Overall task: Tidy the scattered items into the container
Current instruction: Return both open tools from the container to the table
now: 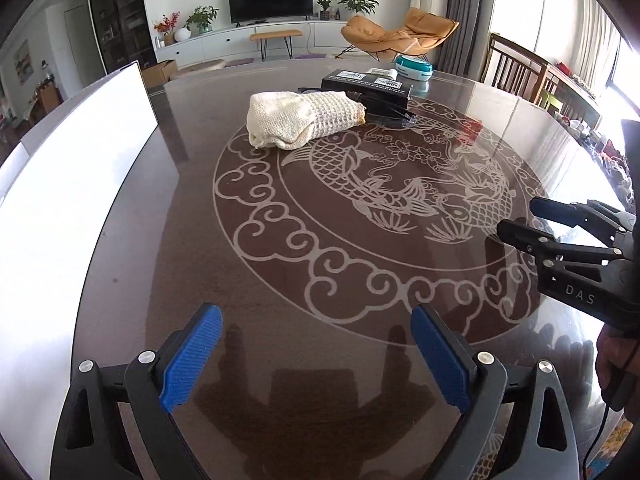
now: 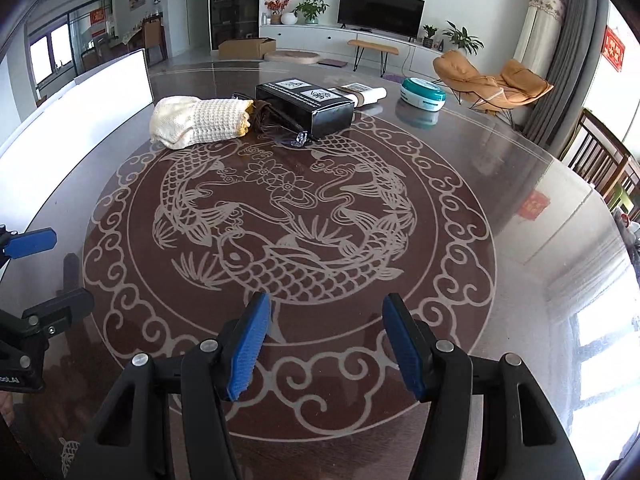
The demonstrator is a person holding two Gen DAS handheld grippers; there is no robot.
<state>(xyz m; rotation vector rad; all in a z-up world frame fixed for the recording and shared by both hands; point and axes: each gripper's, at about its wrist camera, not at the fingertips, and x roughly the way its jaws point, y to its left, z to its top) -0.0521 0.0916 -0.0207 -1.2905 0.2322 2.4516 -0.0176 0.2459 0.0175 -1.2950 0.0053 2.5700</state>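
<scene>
Left gripper (image 1: 316, 344): jaws spread wide, empty, above the dark glossy round table (image 2: 520, 208) near its front edge. Right gripper (image 2: 326, 340): jaws parted, empty. Cream knitted cloth (image 2: 198, 120), black rectangular box (image 2: 306, 106), glasses (image 2: 288, 128) and teal-white round container (image 2: 423, 94) lie toward the far edge.

round glossy worktop (image 2: 520, 208) with a carp pattern; beyond it, television (image 2: 382, 10) at 12 o'clock, orange lounge chair (image 2: 492, 80) at 2 o'clock, cardboard box (image 2: 246, 48) at 11.
</scene>
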